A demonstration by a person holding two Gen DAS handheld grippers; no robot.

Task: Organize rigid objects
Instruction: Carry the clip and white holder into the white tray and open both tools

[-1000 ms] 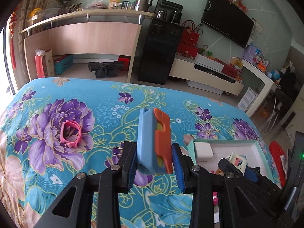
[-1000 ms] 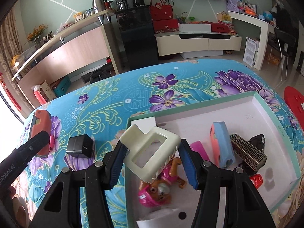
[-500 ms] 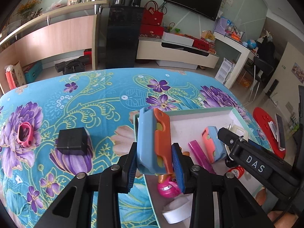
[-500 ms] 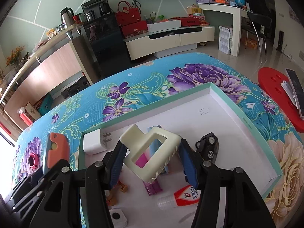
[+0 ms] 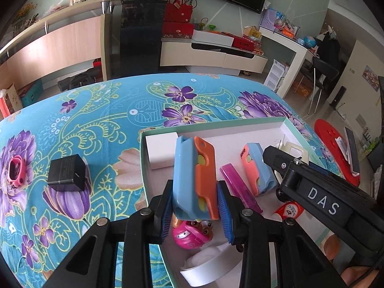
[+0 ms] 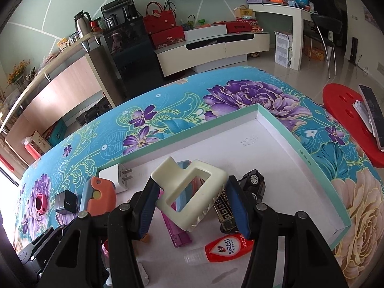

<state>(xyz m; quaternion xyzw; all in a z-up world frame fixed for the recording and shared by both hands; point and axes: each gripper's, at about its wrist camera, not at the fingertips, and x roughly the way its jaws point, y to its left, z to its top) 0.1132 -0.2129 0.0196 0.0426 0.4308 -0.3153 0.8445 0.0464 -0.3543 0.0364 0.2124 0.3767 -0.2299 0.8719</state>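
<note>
Inside the shallow white tray (image 6: 309, 160), nearest the cameras, lie one pink toy pup figure (image 5: 192, 234), one white roll of tape (image 5: 208, 267) and one small red-labelled bottle (image 6: 223, 248). Farther in lie one magenta bar (image 5: 240, 189), one blue-and-pink folding toy (image 5: 258, 168), one black patterned block (image 6: 223, 212), one black toy car (image 6: 254, 182) and one white plug adapter (image 5: 160, 150) in the tray's far left corner. Left of the tray on the floral cloth (image 5: 96, 110) sit one black cube charger (image 5: 67, 172) and, beyond it, one pink ring (image 5: 14, 171).

The left gripper (image 5: 195, 210) is narrowly parted, its pads clamping a blue-and-orange folding toy (image 5: 194, 177) upright over the tray's near left part. The right gripper (image 6: 192, 206) stands wider, pinching a cream hair claw (image 6: 189, 194) above the tray's middle.
</note>
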